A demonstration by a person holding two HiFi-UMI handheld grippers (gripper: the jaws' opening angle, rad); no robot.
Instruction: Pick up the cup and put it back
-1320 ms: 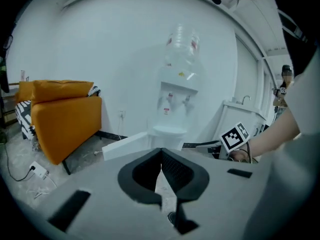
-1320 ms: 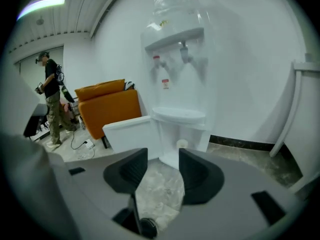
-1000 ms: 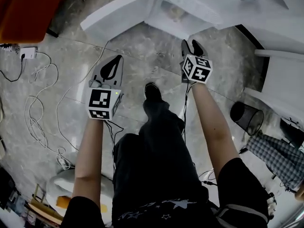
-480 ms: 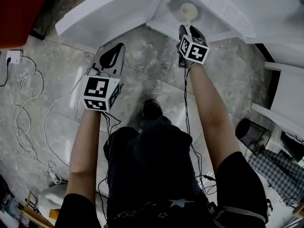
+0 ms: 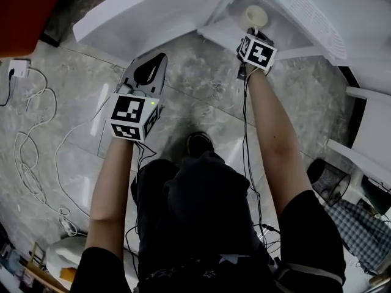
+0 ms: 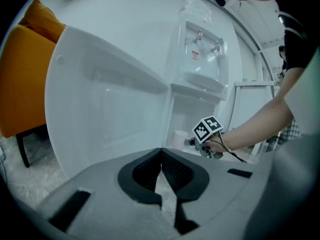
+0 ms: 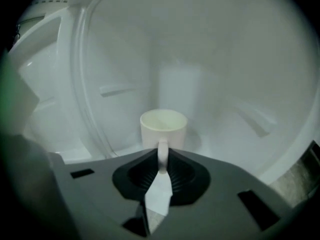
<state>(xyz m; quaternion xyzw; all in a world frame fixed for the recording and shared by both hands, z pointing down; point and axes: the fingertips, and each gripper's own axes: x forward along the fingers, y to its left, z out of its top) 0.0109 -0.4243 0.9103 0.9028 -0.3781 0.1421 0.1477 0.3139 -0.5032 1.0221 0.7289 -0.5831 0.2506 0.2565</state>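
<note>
A cream cup [image 7: 163, 126] stands upright on the floor of an open white cabinet, its handle [image 7: 162, 156] turned toward me. My right gripper [image 7: 162, 160] reaches into the cabinet; its jaws are closing and press on the handle from both sides. In the head view the cup [image 5: 256, 15] sits just beyond the right gripper [image 5: 252, 32]. My left gripper [image 5: 162, 56] hangs over the marble floor in front of the cabinet door, shut with nothing in it. The left gripper view shows its jaws meeting at the tips of the left gripper [image 6: 161, 151], with the right gripper [image 6: 189, 143] by the cup [image 6: 179, 137].
The cabinet door [image 5: 140, 17] stands swung open to the left. A water dispenser [image 6: 200, 59] sits above the cabinet. An orange chair [image 6: 22, 79] is at far left. Cables [image 5: 36, 145] lie on the floor; a dark bin [image 5: 327, 177] and a white chair [image 5: 366, 139] stand at right.
My right gripper has moved forward into the cabinet up to the cup. The left gripper has stayed about where it was in front of the door.
</note>
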